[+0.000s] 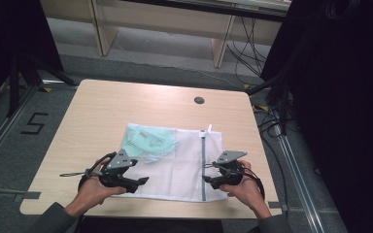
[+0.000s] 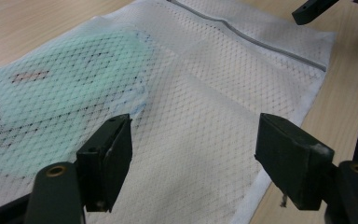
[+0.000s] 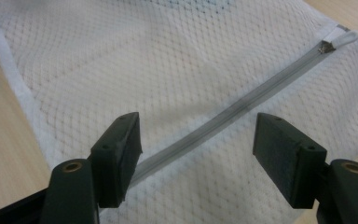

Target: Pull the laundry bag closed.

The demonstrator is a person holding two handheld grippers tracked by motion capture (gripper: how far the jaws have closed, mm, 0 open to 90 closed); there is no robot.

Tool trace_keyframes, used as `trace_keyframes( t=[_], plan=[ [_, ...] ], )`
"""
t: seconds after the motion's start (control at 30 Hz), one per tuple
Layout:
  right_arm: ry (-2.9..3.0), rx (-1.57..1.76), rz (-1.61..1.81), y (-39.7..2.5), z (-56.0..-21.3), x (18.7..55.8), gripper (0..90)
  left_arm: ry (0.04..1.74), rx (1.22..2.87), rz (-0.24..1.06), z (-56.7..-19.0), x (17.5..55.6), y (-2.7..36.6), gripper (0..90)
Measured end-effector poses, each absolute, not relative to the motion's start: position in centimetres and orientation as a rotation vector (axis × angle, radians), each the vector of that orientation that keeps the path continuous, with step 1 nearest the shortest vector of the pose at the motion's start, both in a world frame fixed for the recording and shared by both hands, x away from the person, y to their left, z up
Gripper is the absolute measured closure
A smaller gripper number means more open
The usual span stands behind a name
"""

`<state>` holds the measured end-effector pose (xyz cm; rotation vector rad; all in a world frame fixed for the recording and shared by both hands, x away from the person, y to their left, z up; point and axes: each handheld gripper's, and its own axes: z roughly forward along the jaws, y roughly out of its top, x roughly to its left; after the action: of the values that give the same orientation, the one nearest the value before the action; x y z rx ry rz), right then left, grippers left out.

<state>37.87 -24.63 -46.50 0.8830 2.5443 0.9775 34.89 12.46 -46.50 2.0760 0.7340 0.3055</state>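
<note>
Zipper (image 3: 233, 109) on our mesh laundry bag (image 1: 175, 165) runs lengthwise away from us, sitting between our right gripper's (image 3: 196, 154) spread fingers; left gripper (image 2: 193, 163) also spread.

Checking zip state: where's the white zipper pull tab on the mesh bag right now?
The white zipper pull tab sits at the far end of the grey zipper, on the white mesh laundry bag, toward the right gripper; in the right gripper view, upper right.

I count one white mesh laundry bag (image 1: 175, 162), one zipper (image 1: 203, 165), one green garment (image 1: 148, 141), my two grippers.
</note>
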Motion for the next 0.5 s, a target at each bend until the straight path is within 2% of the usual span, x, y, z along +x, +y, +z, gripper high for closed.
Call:
trace_keyframes(
  t=[0.5],
  plan=[
    [2.577, 0.923, 0.944, -25.9, -46.6, 35.4, 30.4, 0.722, 2.106, 0.299, -46.6, 33.5, 12.9, 25.6]
  ],
)
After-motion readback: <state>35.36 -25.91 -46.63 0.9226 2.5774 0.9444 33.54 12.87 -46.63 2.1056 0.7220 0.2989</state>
